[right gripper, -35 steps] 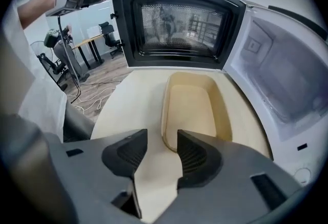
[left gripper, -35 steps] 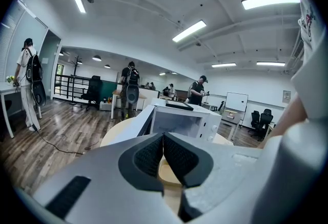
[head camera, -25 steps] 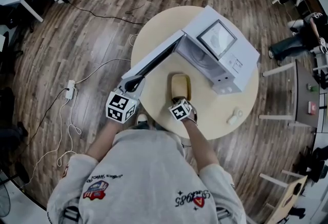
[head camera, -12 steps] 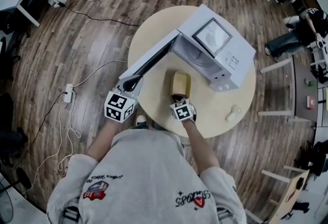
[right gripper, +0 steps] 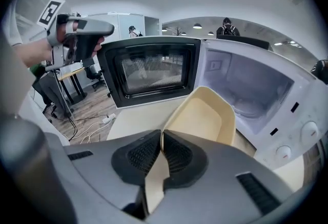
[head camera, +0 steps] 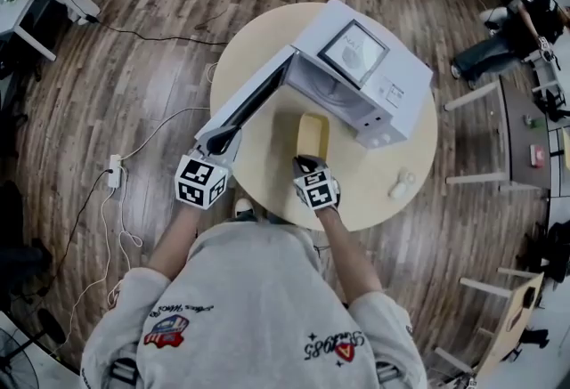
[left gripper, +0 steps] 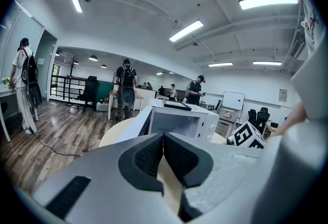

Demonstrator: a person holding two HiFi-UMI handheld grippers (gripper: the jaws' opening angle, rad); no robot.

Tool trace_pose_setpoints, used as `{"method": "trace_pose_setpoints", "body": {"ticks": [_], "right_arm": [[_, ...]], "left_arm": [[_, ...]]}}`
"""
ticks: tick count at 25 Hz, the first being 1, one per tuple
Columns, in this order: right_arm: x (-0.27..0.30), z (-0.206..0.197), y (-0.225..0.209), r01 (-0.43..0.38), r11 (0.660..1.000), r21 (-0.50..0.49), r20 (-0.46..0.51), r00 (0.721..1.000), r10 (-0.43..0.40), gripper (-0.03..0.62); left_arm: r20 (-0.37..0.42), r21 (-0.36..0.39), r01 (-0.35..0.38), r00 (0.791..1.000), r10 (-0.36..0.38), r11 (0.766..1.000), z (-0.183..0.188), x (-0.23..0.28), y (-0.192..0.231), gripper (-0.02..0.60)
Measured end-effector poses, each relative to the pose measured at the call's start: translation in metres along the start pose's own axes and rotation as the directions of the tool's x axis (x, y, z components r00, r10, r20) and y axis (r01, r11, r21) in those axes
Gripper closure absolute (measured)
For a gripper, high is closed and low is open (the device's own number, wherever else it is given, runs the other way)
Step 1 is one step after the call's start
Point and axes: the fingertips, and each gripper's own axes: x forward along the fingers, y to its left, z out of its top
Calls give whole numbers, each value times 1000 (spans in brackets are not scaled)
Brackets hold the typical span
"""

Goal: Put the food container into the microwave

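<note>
- The right gripper (right gripper: 161, 135) has its jaws pressed together on the near rim of the food container (right gripper: 203, 114), and the thin beige wall is pinched between the dark pads.
- The food container is a beige tray. In the head view it lies at 12 o'clock from the right gripper (head camera: 306, 163), over the table and just before the open front of the microwave (head camera: 372, 80).
- The left gripper (left gripper: 163, 137) has its jaws closed with nothing between them. In the head view it stands at 9 o'clock from the right one, at the outer end of the door (head camera: 252, 102), which is swung wide open.
- The table (head camera: 267, 166) is round, with a pale plain top. A small white object (head camera: 401, 185) lies on it at 3 o'clock from the right gripper.
- The floor (head camera: 134, 49) is of dark wood planks. A power strip (head camera: 114, 172) with a white cable (head camera: 160, 125) lies at 9 o'clock from the left gripper.
- In the left gripper view, several people (left gripper: 125, 87) stand far back in a large room, under long ceiling lights (left gripper: 187, 31).
</note>
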Motion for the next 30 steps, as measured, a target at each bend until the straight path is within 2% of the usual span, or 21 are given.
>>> {"method": "trace_pose_setpoints", "body": {"ticks": [6,10,16,21,30], "right_arm": [[-27,22,-3,2,999,39,100,995,-6,569],[-51,36,-6,-2,996,89,171,985,-13,569],[-86,49,-9,-2,994,109,253,967,-25,569],[-103,47,-13,4,993,118,268,963,-36,569],[-106,38,-24,25,997,70,231,972,-40,569]], "left_arm": [[-6,5,40,999,-40,999,3,19,-10,575],[-17,10,71,997,-71,997,2,32,-19,575],[-35,26,106,994,-105,994,-2,50,-30,575],[-41,30,125,992,-123,992,-4,63,-36,575],[-55,37,132,990,-130,991,-6,76,-39,576]]}}
